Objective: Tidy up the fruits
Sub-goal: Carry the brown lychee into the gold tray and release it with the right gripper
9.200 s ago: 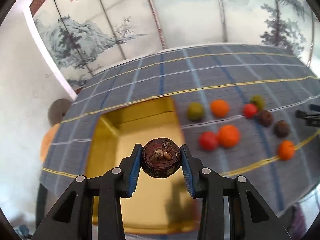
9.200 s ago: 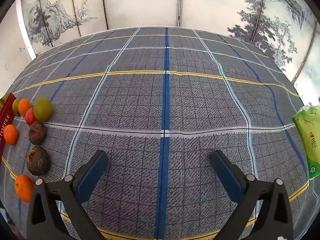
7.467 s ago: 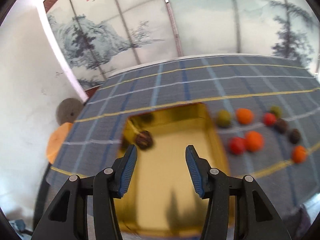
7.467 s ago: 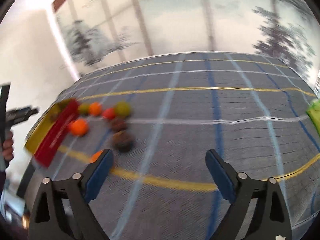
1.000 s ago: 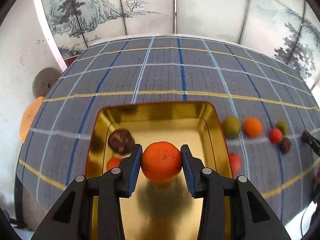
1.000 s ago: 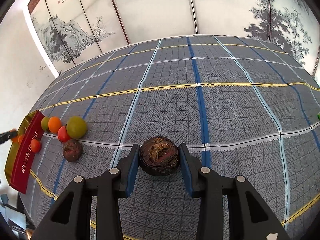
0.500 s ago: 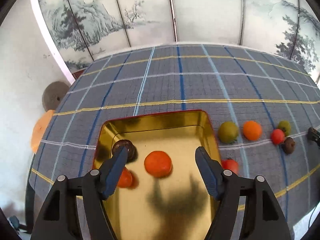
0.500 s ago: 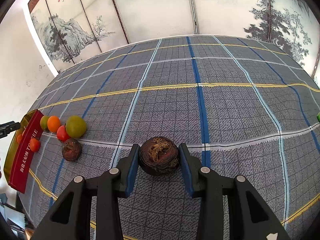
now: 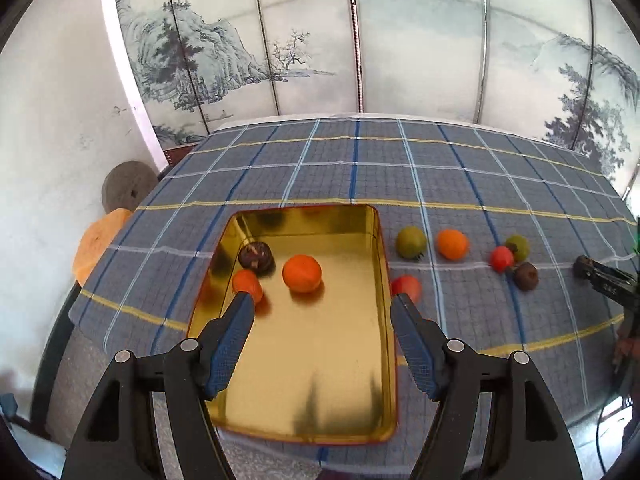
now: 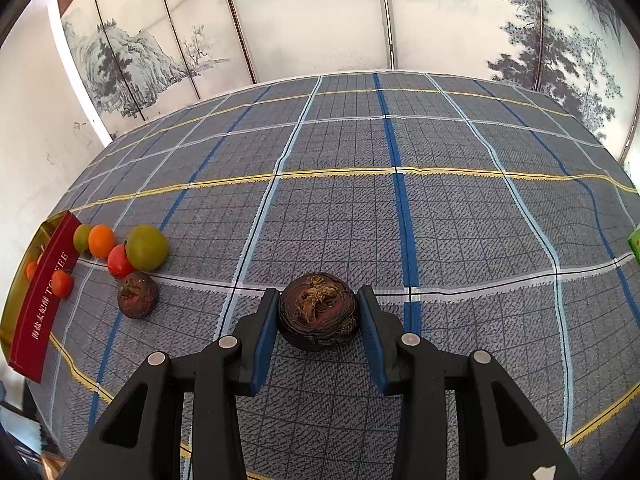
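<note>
Left gripper (image 9: 320,312) hangs released above the gold tray (image 9: 382,360), which holds a large orange (image 9: 301,273), a smaller orange fruit (image 9: 247,285) and a dark fruit (image 9: 256,256), apparently gathered for sorting. On the desk (image 10: 460,220), right gripper (image 10: 318,312) is clenched on a dark brown fruit (image 10: 317,311), wrinkled, possibly a mangosteen, presumably tray-bound.

home room | painted folding screen (image 9: 360,40) (ink landscapes) | plaid tablecloth (image 10: 340,208)
</note>
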`<state>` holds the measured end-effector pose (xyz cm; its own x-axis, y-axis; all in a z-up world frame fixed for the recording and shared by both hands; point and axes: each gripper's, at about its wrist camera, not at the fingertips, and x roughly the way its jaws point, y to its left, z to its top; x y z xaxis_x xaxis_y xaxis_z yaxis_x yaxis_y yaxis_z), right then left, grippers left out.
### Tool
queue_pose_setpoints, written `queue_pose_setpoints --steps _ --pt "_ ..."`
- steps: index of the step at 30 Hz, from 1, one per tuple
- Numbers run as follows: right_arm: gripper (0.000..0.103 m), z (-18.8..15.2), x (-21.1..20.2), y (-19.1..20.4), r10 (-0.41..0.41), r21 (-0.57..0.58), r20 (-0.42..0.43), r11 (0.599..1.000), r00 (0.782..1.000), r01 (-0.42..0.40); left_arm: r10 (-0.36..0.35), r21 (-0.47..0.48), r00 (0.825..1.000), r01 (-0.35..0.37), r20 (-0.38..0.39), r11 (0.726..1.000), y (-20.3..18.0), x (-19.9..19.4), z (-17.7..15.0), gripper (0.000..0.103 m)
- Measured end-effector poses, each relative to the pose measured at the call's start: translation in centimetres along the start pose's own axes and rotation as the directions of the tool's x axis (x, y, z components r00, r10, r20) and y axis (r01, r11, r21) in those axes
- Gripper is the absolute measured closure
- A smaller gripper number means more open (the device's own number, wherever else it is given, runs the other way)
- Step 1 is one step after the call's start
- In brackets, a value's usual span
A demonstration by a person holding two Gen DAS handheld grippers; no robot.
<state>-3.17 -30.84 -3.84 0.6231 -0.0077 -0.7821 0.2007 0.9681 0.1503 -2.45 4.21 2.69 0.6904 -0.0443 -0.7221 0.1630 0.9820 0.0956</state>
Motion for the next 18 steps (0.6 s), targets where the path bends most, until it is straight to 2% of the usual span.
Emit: queue_pose_setpoints --steps 4,14,18 --pt "0.066 0.0 0.0 0.4 -0.021 -0.014 -0.001 1.000 1.000 0.021 -0.009 0.001 1.000 0.009 0.002 1.000 0.3 -1.1 -1.3 0.032" --pt "0.066 -0.2 0.0 1.5 -0.086 -0.061 -0.009 0.994 0.996 0.085 0.052 -0.023 0.998 -0.052 0.018 0.998 2.4 -2.2 -4.0 0.032" --pt "0.065 -0.8 -0.3 1.9 -0.100 -0.057 -0.011 0.993 0.995 0.100 0.042 -0.059 0.999 -0.042 0.007 0.997 3.6 -1.9 -4.9 0.032"
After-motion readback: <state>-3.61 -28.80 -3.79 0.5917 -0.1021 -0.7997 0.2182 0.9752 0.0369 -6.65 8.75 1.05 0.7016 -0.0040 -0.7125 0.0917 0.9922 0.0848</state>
